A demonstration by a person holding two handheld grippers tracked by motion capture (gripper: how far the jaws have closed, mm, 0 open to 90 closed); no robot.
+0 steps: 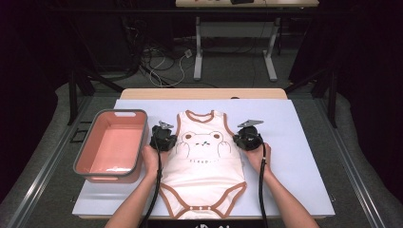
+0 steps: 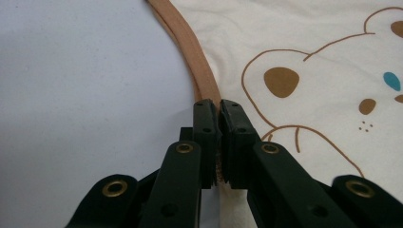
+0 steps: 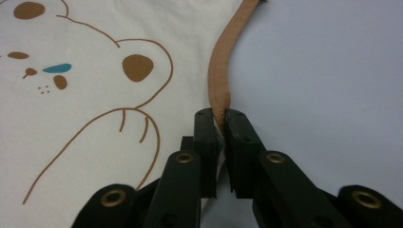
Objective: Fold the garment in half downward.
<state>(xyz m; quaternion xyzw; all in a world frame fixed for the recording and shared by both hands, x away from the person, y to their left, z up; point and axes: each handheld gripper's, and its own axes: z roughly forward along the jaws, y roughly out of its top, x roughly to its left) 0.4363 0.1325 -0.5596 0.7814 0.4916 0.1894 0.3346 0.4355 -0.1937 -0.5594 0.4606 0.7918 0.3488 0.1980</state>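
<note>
We find the bodysuit point(image 1: 204, 164) flat at frame centre on the white table point(image 1: 294, 161), long axis running top to bottom, neck uppermost. Left gripper point(image 1: 163, 138) is clamped on its left armhole trim point(image 2: 202, 78), right gripper point(image 1: 248, 137) on the right trim (both pinches look shallow). Pink bin point(image 1: 90, 156) sits at left, nearer the left hand.

Cream bodysuit point(image 1: 204, 171), brown trim, bear print, flat, face-up on table centre.

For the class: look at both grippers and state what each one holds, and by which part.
Both hold the bodysuit: the left gripper pinches its brown armhole trim on one side, the right gripper the trim opposite.
</note>
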